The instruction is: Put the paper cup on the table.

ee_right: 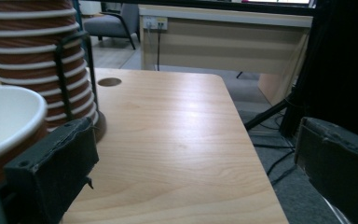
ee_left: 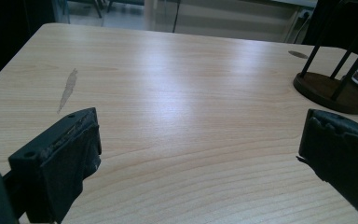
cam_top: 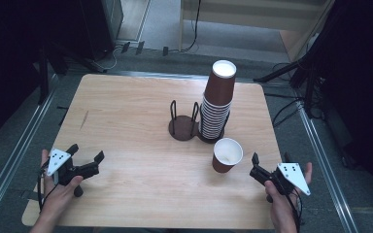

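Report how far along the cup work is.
Done: one cup stands alone on the table, beside the stack in its holder. The other holder is empty. In hand: nothing; left gripper and right gripper are open. What is left is unclear.

A light wooden table (cam_top: 141,145) with rounded corners carries everything. Near its middle stands a dark round holder (cam_top: 182,127) with upright wire posts, empty. Touching it on the right is a second holder, its base (cam_top: 209,138) mostly hidden, bearing a tall stack (cam_top: 217,104) of brown cups. Just in front of the stack stands a single cup (cam_top: 226,155), open end up. A faint grey streak (ee_left: 67,88), perhaps a scuff, marks the left part. A small round hole (ee_right: 109,82) sits near the far edge.
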`<state>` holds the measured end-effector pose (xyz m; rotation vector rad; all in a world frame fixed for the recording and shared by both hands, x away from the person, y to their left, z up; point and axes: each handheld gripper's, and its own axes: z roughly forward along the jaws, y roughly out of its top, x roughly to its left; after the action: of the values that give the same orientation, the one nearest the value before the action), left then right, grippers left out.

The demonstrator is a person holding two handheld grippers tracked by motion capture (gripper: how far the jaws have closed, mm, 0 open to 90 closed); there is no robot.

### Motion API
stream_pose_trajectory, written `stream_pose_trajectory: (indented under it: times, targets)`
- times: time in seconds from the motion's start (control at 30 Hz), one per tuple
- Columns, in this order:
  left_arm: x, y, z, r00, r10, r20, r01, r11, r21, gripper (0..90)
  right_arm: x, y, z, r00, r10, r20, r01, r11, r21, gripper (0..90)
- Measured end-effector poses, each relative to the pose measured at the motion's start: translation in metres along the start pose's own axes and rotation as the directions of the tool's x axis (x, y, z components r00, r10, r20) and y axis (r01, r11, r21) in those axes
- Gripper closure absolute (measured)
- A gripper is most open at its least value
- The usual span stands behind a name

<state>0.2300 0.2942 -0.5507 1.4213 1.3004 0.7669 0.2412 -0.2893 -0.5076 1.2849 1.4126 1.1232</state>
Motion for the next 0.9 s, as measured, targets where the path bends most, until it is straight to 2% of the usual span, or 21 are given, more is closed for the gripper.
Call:
stream_pose_trajectory:
  times: [0.37, 0.43, 0.57, 0.9]
  targets:
    - [0.000, 0.000, 0.000, 1.0000, 0.000, -0.002, 0.000, 1.0000, 0.000, 0.0, -0.015, -0.019, 0.006, 0.9996, 0.004, 0.028, -0.005, 0.999, 0.053, 0.0]
    - [0.000, 0.000, 0.000, 1.0000, -0.001, -0.003, 0.001, 1.0000, 0.000, 0.0, -0.017, -0.022, 0.007, 0.9994, -0.008, 0.033, 0.006, 0.998, 0.065, 0.0]
    - [0.001, 0.000, 0.000, 1.0000, -0.001, -0.004, 0.001, 1.0000, 0.000, 0.0, -0.019, -0.025, 0.007, 0.9993, 0.002, 0.039, -0.006, 0.997, 0.080, 0.0]
    - [0.001, 0.001, 0.001, 0.9999, -0.007, -0.009, 0.007, 1.0000, -0.006, 0.0, -0.015, -0.025, 0.009, 0.9996, -0.001, 0.027, -0.001, 0.997, 0.080, 0.0]
